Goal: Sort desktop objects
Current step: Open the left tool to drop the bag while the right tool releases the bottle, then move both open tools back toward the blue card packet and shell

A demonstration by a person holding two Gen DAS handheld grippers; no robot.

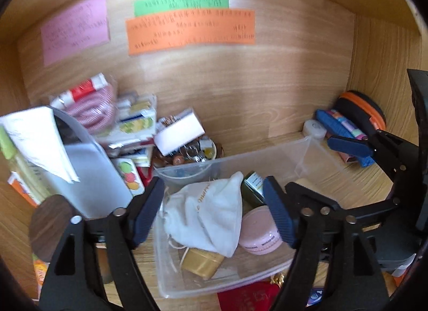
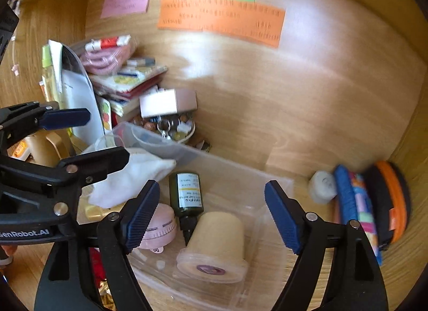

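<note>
Wooden desk [image 2: 294, 137], cluttered corners. Clear bin [image 2: 278, 185] mid-desk holds white pouch [image 1: 208, 214], pink jar [image 1: 260, 233], dark bottle [image 2: 187, 193]. Left claw [image 1: 214, 214], right claw [image 2: 212, 216] both spread, empty. Risk: claws colliding over bin.

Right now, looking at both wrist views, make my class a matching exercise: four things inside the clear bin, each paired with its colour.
Things:
1. drawstring pouch
2. round jar
3. dropper bottle
4. tape roll

Colours:
A. dark green
B. tan
C. white
D. pale pink

Pairs: 1-C, 2-D, 3-A, 4-B

All four lie in the clear bin.
</note>
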